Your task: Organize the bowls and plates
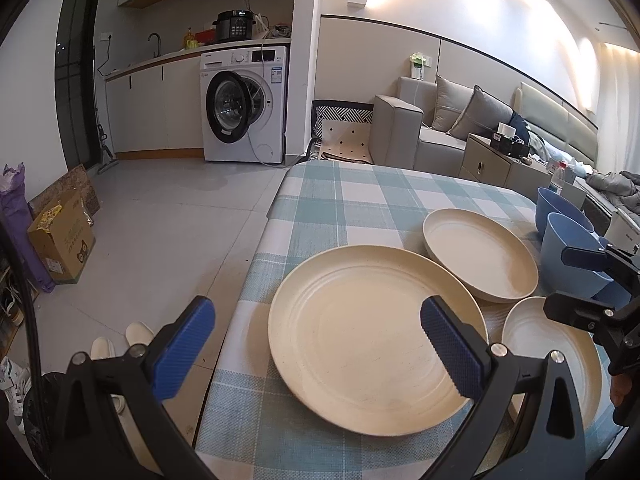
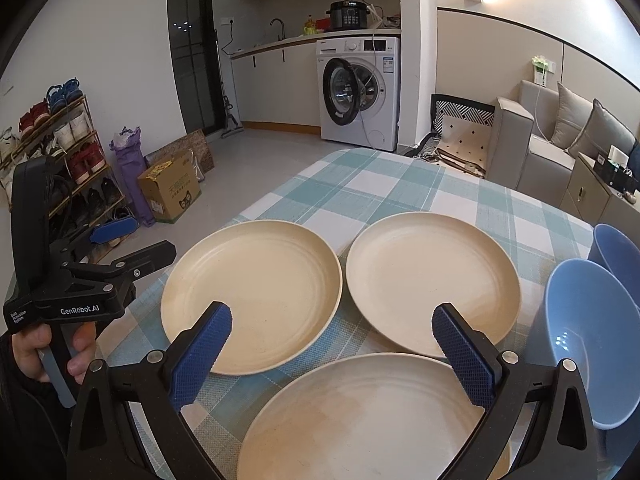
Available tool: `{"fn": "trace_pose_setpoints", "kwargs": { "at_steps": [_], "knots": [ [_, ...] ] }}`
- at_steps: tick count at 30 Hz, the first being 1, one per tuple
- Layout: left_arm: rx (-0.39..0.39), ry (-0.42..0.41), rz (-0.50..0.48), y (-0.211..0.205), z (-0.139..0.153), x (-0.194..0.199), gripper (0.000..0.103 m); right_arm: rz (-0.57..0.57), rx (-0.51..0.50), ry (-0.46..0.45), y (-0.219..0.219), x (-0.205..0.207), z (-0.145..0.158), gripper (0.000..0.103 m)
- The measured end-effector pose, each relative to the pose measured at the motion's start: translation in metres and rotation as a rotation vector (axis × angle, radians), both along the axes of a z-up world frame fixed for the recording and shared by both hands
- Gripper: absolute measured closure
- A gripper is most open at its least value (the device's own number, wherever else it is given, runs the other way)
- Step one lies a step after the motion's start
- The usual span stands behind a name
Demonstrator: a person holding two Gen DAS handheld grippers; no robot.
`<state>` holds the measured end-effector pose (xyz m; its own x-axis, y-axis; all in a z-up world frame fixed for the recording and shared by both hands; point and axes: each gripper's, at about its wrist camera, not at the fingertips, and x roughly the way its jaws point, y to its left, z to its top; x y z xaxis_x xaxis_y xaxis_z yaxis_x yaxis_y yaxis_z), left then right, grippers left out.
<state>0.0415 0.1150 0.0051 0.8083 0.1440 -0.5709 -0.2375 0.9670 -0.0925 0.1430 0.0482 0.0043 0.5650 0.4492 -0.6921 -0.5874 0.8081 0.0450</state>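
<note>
three plates (image 2: 256, 292), bowls (image 2: 592, 340) beside, tablecloth (image 2: 380, 188)

the left gripper (image 1: 318, 346) hangs wide apart above a large round cream plate (image 1: 360, 344) on the teal-and-white checked tablecloth (image 1: 360, 200). two more cream plates (image 1: 480, 256) (image 1: 532, 340) lie to its right, beside two blue plastic bowls (image 1: 568, 240). the right gripper (image 1: 572, 280) shows at the right edge.

"GenRobot.AI" in white on the black left claw (image 2: 132, 240) body.
</note>
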Motion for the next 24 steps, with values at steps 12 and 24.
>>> {"fn": "trace_pose_setpoints", "kwargs": {
  "at_steps": [12, 24],
  "knots": [
    [0.008, 0.032, 0.016, 0.006, -0.009, 0.004, 0.0, 0.021, -0.015, 0.044, 0.012, 0.011, -0.016, 0.004],
    [0.009, 0.07, 0.031, 0.017, -0.021, 0.007, 0.0, 0.045, -0.037, 0.114, 0.026, 0.021, -0.034, 0.027]
  ]
}}
